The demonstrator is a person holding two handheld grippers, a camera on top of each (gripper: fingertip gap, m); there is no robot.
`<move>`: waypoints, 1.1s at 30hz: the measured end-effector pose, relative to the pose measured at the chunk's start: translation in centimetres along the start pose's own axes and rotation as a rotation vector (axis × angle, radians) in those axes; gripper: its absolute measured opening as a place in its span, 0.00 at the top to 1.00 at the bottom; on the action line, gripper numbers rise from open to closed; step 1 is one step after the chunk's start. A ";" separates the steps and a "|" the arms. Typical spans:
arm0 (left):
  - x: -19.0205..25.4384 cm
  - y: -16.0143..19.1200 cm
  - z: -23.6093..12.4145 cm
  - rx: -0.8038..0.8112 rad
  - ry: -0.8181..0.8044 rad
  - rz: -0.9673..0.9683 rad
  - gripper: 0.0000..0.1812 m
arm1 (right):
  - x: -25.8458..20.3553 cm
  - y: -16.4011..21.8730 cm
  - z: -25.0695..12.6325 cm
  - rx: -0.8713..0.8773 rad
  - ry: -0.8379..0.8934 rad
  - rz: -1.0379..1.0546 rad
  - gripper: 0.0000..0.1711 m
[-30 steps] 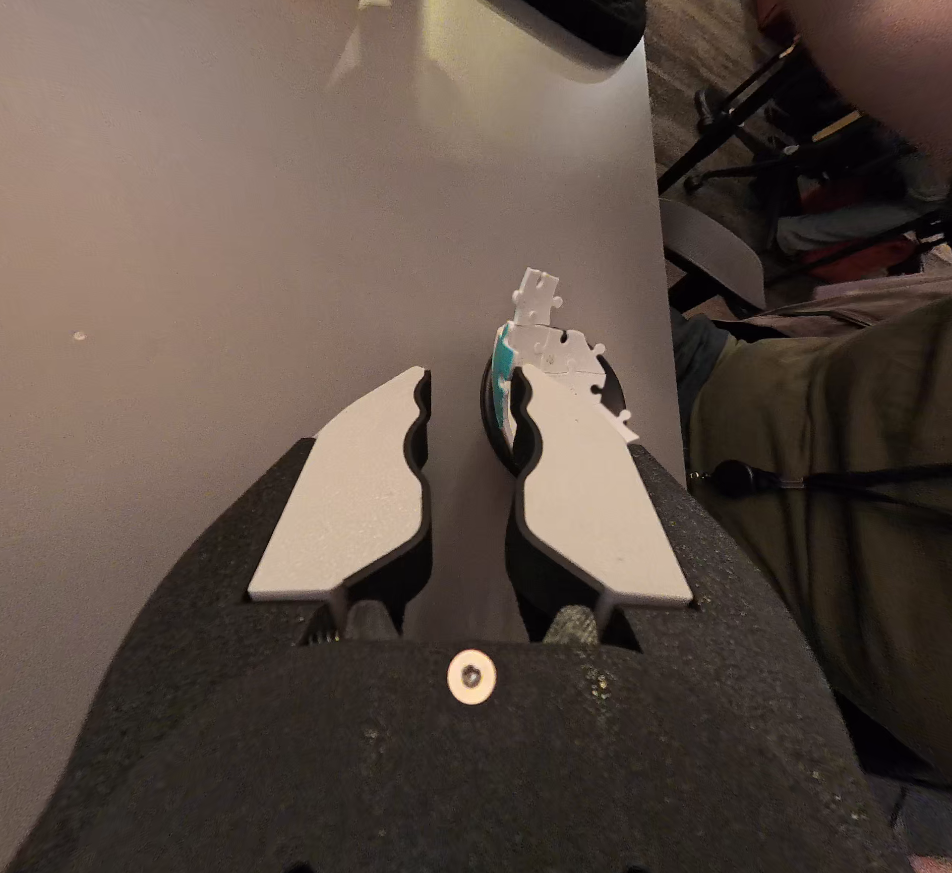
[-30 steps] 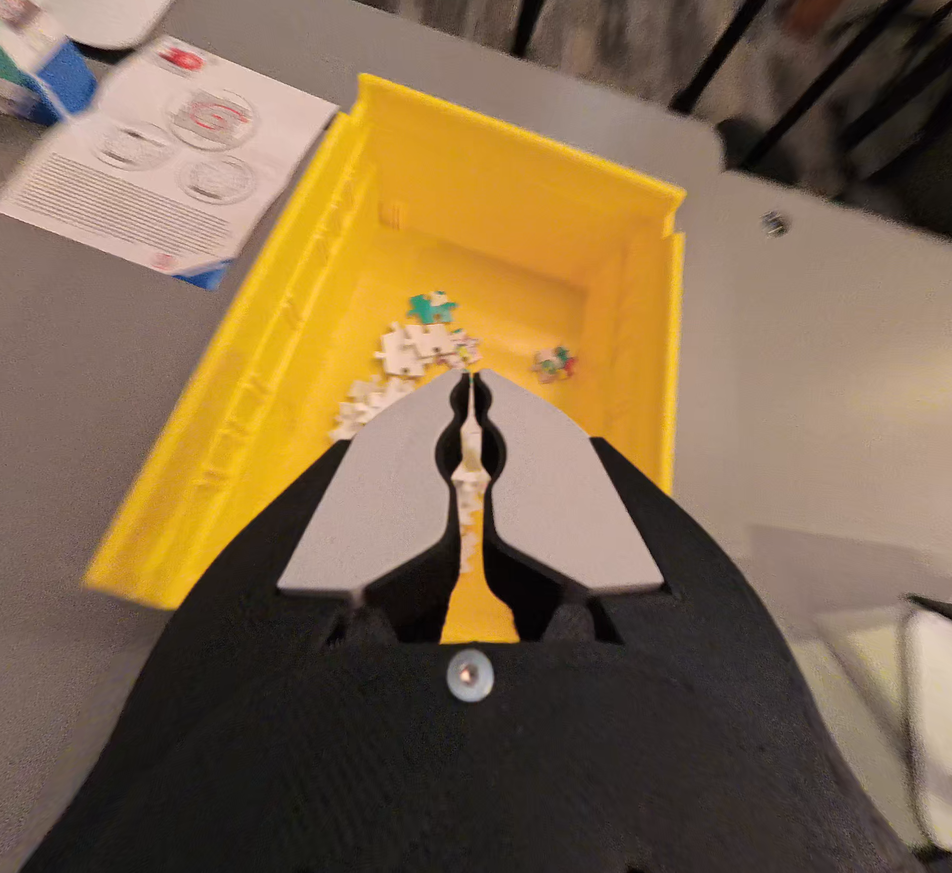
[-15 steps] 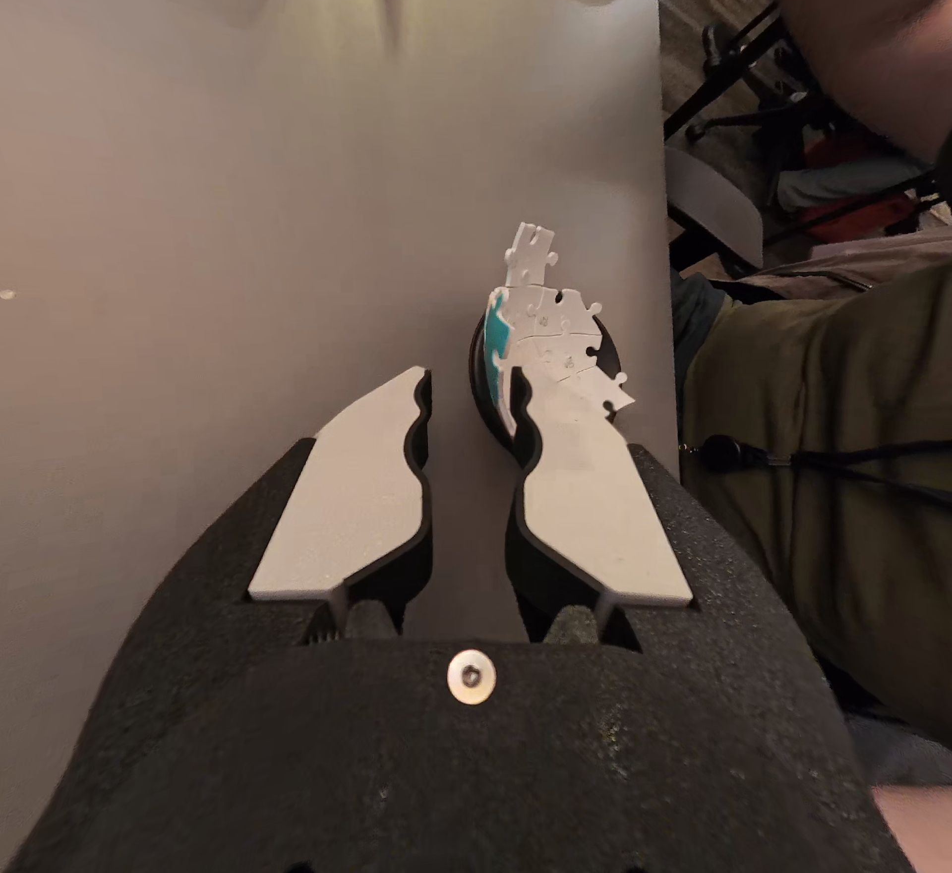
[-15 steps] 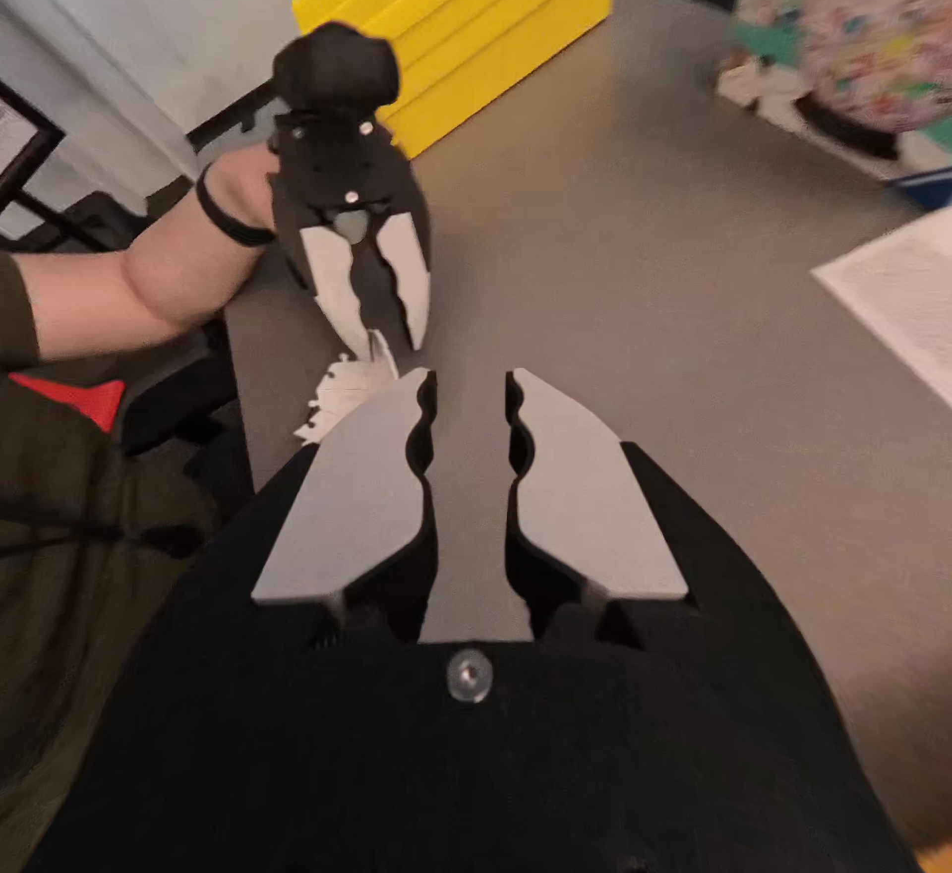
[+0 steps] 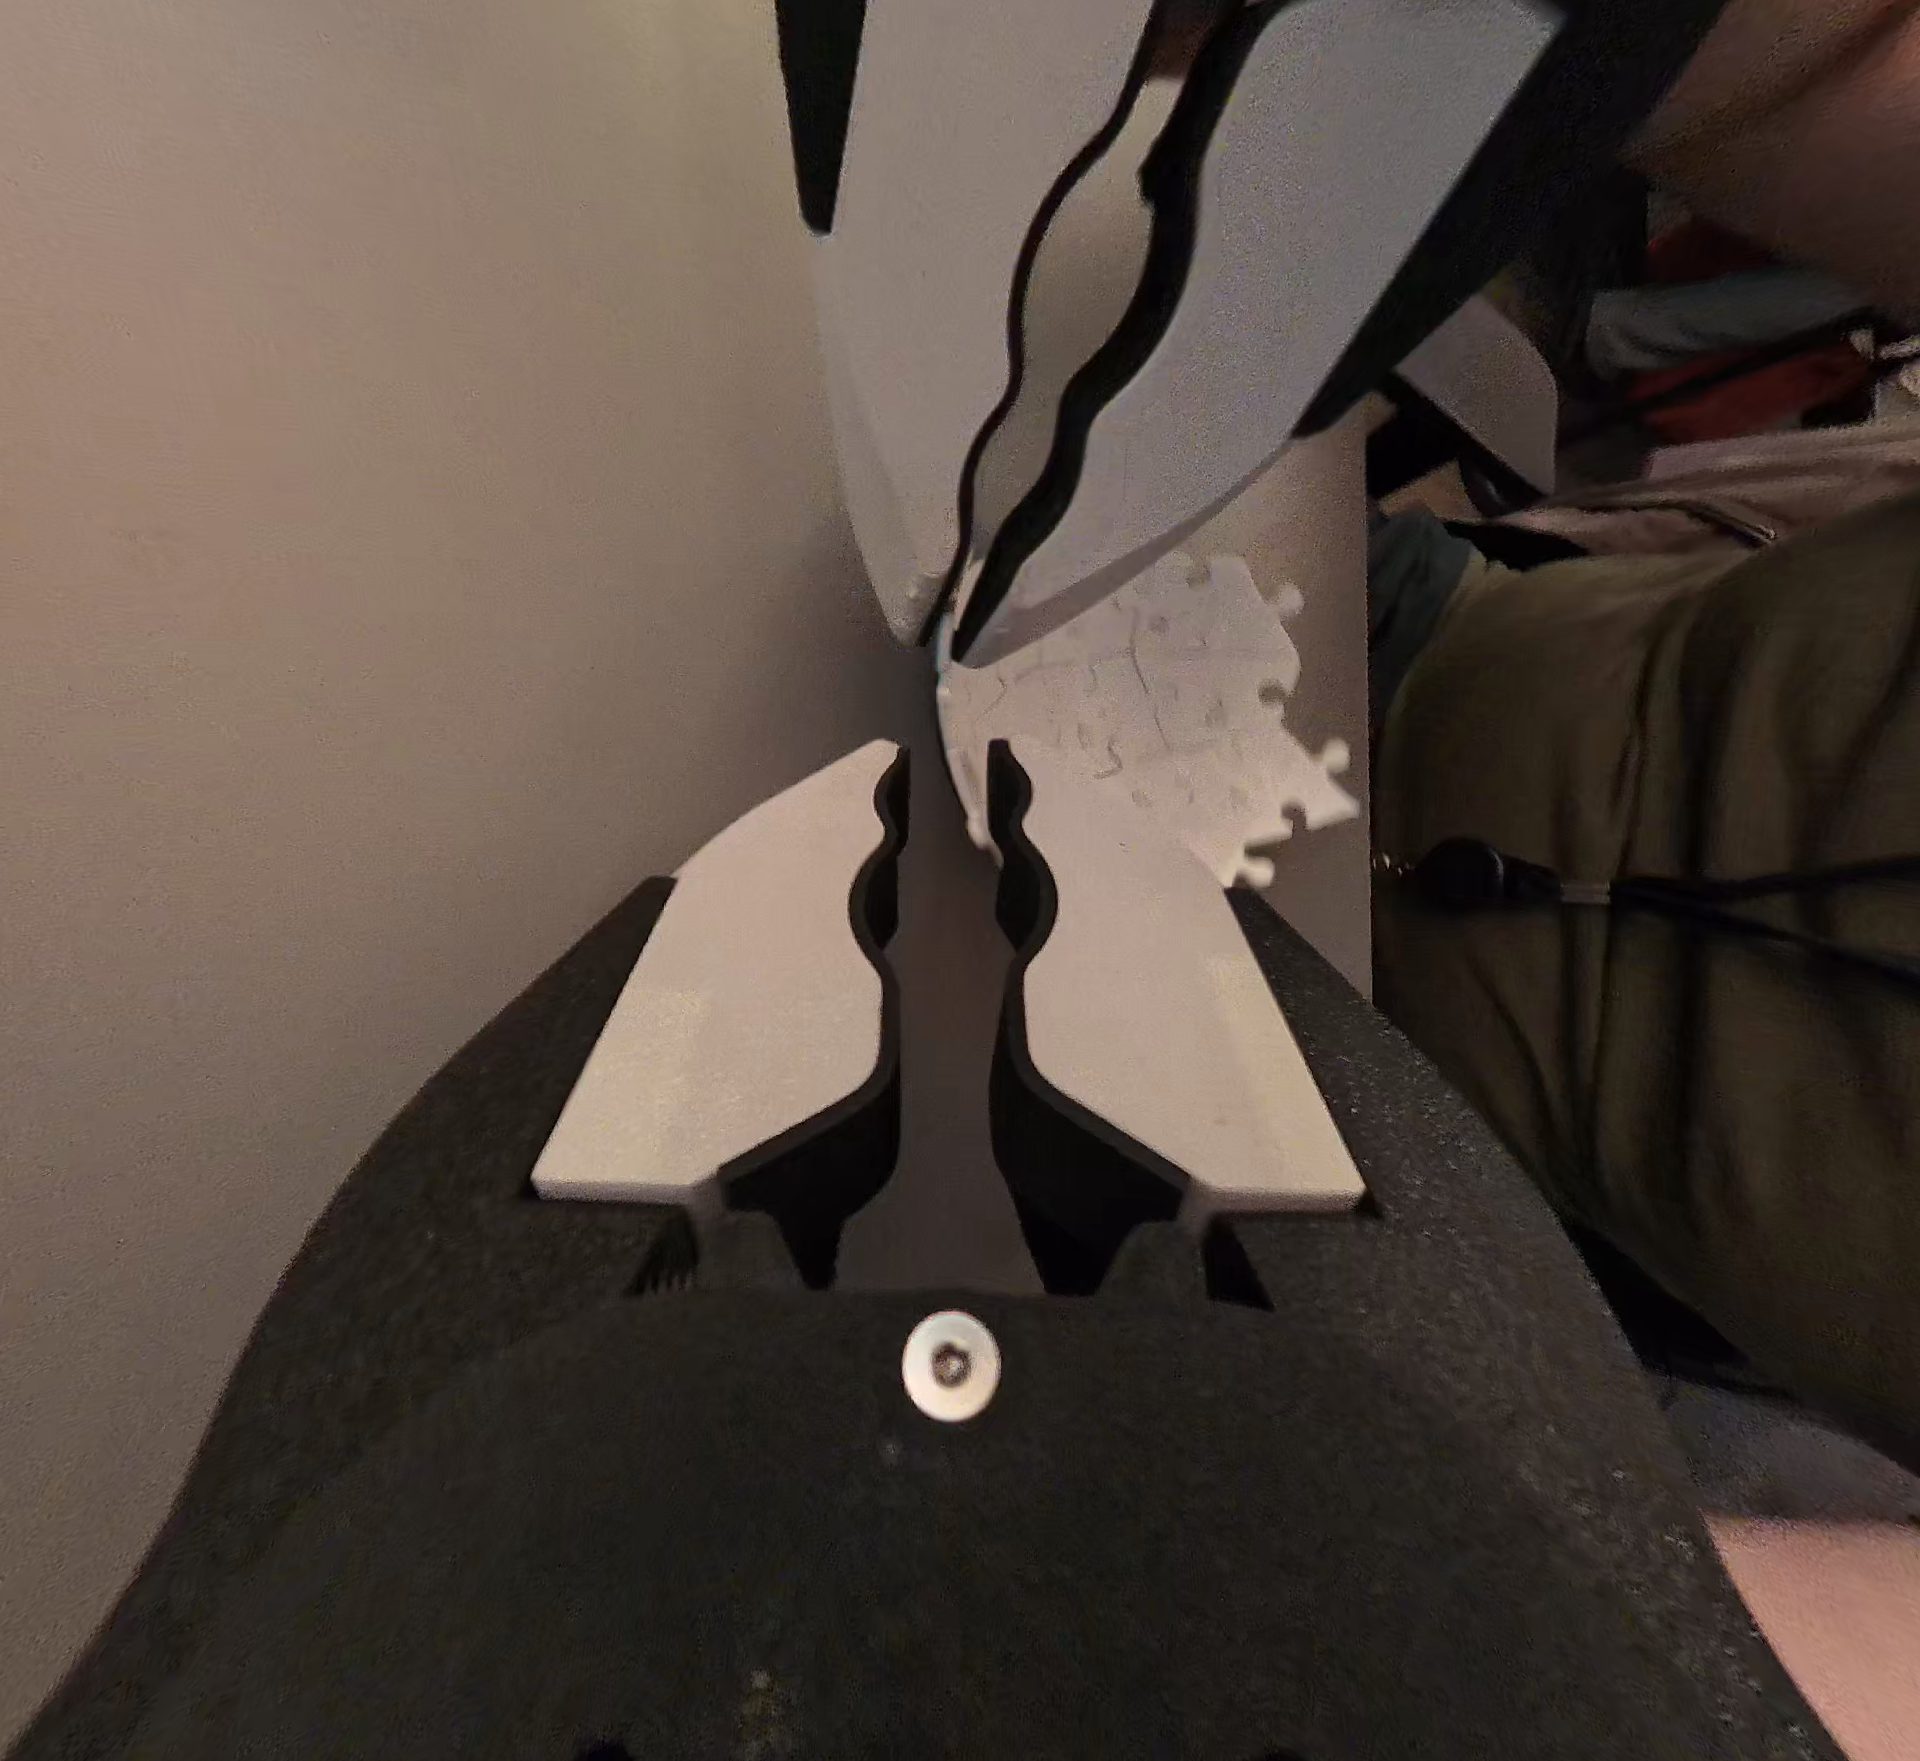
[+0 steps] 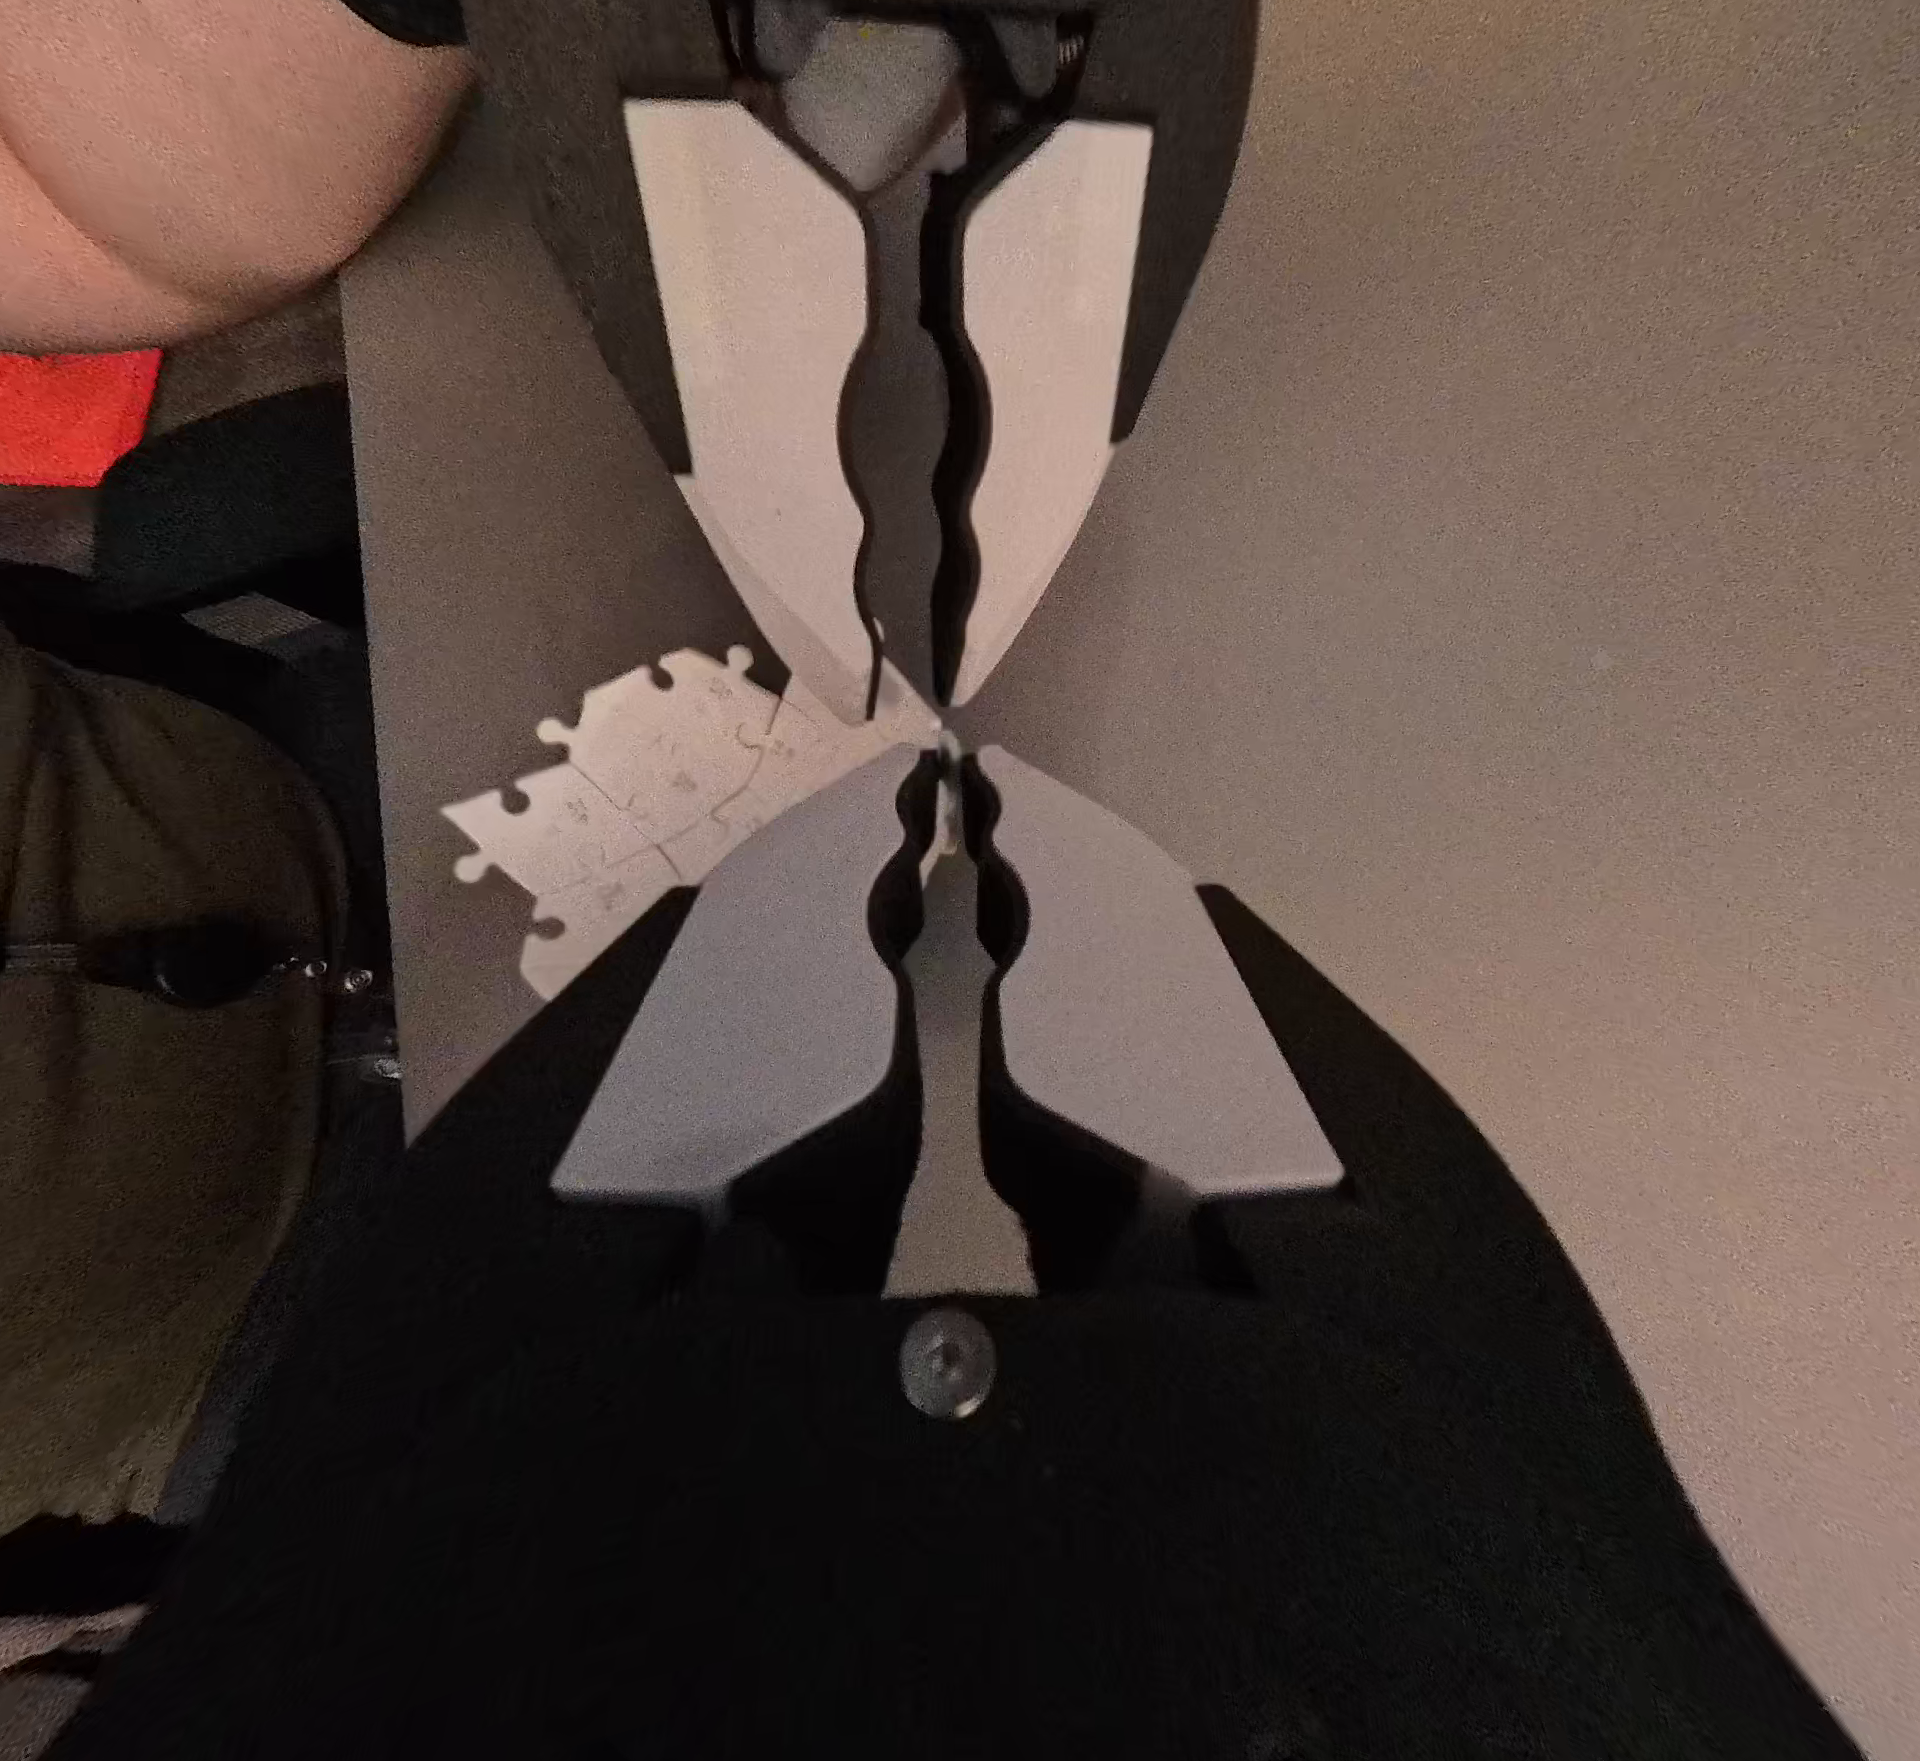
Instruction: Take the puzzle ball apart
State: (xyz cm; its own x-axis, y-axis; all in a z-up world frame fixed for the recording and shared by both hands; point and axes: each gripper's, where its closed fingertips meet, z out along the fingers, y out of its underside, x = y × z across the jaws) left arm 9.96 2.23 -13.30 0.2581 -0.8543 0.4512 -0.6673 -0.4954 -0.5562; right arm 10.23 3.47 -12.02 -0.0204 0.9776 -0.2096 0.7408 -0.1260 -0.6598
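Puzzle ball fragment now has both grippers on its edge: the right gripper, empty a moment ago, pinches it opposite the clenched left gripper, ready to pull pieces apart.

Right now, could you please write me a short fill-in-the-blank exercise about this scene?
1. The visible face of the puzzle fragment is ___.
2. The left gripper and the right gripper meet ___ to tip.
3. In the right wrist view, the fragment spreads to the ___ of both grippers.
Missing words: white; tip; left.
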 end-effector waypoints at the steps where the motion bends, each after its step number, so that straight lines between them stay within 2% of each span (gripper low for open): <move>1: -0.1 -0.5 -0.4 0.036 -0.005 -0.001 0.91 | 0.1 0.1 -0.1 0.013 -0.004 0.013 0.97; 4: 0.2 -1.4 -1.5 0.114 0.033 -0.040 0.84 | 0.3 0.2 -0.9 0.080 0.005 0.087 0.98; 6: 0.8 -0.7 -0.8 0.071 0.102 -0.098 0.77 | 0.9 0.3 -1.4 0.124 0.061 0.131 0.98; 8: 0.6 0.2 0.6 -0.012 0.109 -0.124 0.80 | 1.0 0.5 -1.9 0.162 0.077 0.164 0.98; 10: 0.2 0.5 1.8 -0.050 0.082 -0.118 0.97 | 0.8 0.7 -2.2 0.183 0.072 0.170 0.98; 13: 0.4 -0.5 2.3 -0.006 0.089 -0.093 0.98 | 1.2 1.1 -2.0 0.180 0.057 0.188 0.90; 15: 0.4 -0.7 2.3 0.001 0.078 -0.079 0.98 | 0.9 1.3 -1.6 0.164 0.018 0.191 0.98; 20: 0.3 -1.5 2.1 0.057 0.106 -0.109 0.94 | 0.8 1.2 -1.4 0.142 0.046 0.146 0.98; 23: 0.1 -1.6 2.0 0.063 0.074 -0.075 0.98 | 0.8 1.1 -1.3 0.162 0.053 0.143 0.98; 28: -0.5 -1.9 1.9 0.052 -0.068 0.051 0.97 | 1.3 1.1 -1.5 0.197 -0.015 0.278 0.98; 31: -0.3 -1.9 1.8 0.047 -0.078 0.069 0.97 | 1.3 1.1 -1.5 0.214 -0.081 0.366 0.97; 33: 0.0 -1.9 1.7 0.052 -0.046 0.046 0.98 | 1.0 1.0 -1.6 0.221 -0.098 0.336 0.98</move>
State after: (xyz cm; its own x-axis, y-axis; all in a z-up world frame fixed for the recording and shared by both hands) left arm 12.45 2.92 -13.47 0.2603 -0.8821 0.3926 -0.6424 -0.4617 -0.6116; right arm 12.04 4.59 -11.74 0.1265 0.8567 -0.5001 0.5557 -0.4788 -0.6797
